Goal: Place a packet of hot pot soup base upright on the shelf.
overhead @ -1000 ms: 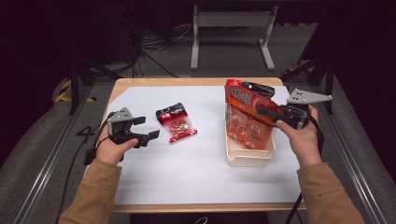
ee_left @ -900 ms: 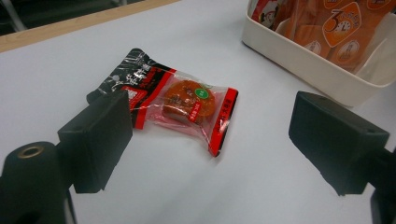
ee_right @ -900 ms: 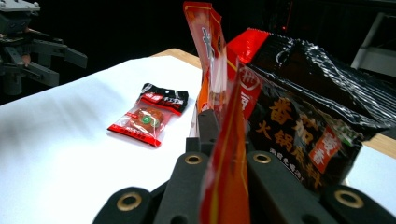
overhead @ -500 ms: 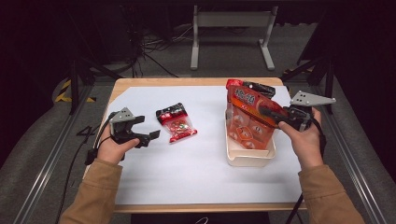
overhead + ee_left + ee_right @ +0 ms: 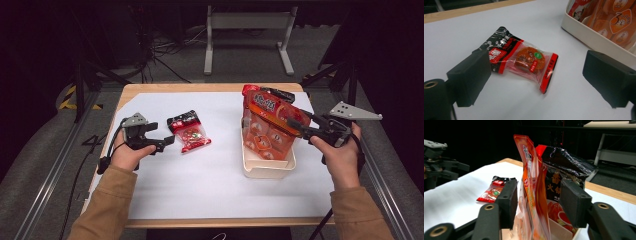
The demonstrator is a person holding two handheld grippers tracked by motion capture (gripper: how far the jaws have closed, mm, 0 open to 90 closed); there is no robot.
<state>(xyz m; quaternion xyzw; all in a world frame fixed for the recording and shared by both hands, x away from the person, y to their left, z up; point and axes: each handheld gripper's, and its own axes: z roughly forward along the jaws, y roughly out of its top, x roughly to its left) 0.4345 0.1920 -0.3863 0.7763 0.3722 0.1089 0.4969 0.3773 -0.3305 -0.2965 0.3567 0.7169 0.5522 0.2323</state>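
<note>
A small red-and-black snack packet (image 5: 190,135) lies flat on the white table cover, left of centre; the left gripper view shows the same packet (image 5: 524,58) with an orange sweet inside. My left gripper (image 5: 167,142) is open just left of it, its jaws (image 5: 536,82) spread on either side and clear of it. An orange snack bag (image 5: 267,125) stands upright in a white bin (image 5: 267,170). My right gripper (image 5: 292,125) is open around the bag's top edge (image 5: 530,170), and the bag leans by the left jaw.
A dark red-and-black bag (image 5: 275,94) stands in the bin behind the orange one, also seen in the right gripper view (image 5: 564,162). The wooden table edge (image 5: 210,87) runs along the far side. A metal stand (image 5: 247,30) sits on the floor beyond.
My left gripper has edged a little right, toward the small packet. The right gripper and the orange bag have sunk slightly at the bin.
</note>
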